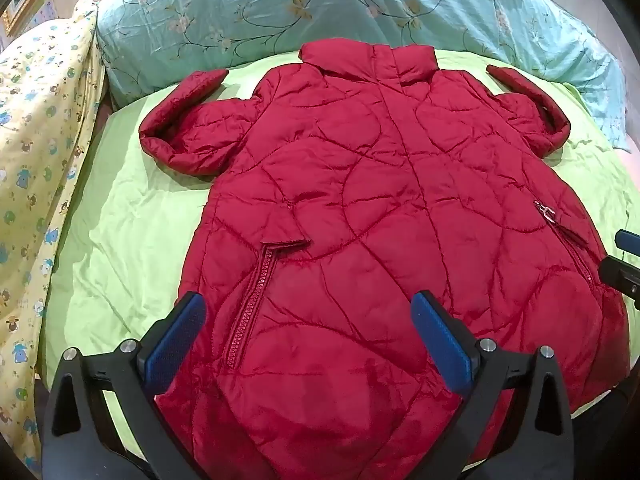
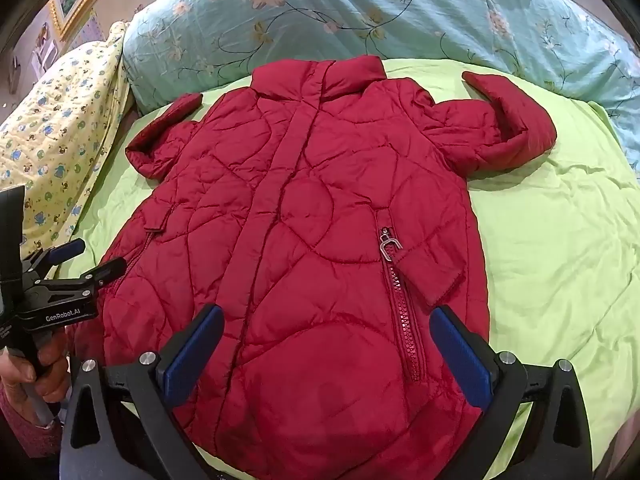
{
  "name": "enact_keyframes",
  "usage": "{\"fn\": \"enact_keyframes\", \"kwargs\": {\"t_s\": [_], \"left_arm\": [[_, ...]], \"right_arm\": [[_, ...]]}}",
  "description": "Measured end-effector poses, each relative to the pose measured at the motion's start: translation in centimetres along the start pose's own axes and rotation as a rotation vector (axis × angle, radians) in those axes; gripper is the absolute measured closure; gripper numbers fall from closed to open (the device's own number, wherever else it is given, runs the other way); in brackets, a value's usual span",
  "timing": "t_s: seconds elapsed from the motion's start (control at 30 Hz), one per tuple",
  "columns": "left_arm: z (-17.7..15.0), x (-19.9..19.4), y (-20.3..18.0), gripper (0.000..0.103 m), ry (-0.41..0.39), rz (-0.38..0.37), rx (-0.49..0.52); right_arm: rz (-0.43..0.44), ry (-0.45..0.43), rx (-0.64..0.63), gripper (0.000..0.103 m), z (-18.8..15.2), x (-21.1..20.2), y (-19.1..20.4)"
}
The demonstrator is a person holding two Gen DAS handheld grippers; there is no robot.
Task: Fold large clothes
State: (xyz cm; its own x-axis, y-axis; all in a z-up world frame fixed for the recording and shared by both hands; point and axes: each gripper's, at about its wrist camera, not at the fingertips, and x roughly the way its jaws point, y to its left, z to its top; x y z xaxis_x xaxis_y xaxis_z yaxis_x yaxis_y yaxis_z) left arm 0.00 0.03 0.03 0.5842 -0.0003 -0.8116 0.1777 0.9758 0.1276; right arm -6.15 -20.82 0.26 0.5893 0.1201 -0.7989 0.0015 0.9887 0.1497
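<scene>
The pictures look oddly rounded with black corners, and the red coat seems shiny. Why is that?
Left wrist view: a fisheye lens bulges the coat and curves the green sheet, leaving dark corners; soft sheen on the fabric. Right wrist view: same curving, the floral pillow bends along the top; the open right hand-held gripper looms large.

left gripper [image 1: 308,312] spread, right gripper [image 2: 326,326] spread
</scene>
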Motion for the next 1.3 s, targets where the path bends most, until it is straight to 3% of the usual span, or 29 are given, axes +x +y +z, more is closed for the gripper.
{"fn": "enact_keyframes", "kwargs": {"t_s": [0.73,1.1,1.3], "left_arm": [[0.4,0.0,0.2,0.0,0.006,-0.003,0.0],[0.6,0.8,0.0,0.0,0.018,-0.007,-0.002],[0.6,1.3,0.2,0.0,0.008,-0.001,-0.001]], "right_arm": [[-0.008,0.004,0.002,0.0,0.6,0.0,-0.2],[-0.078,0.026,-0.025,0.0,0.7,0.7,-0.5],[-0.066,0.023,-0.016,0.0,1.0,1.0,-0.8]]}}
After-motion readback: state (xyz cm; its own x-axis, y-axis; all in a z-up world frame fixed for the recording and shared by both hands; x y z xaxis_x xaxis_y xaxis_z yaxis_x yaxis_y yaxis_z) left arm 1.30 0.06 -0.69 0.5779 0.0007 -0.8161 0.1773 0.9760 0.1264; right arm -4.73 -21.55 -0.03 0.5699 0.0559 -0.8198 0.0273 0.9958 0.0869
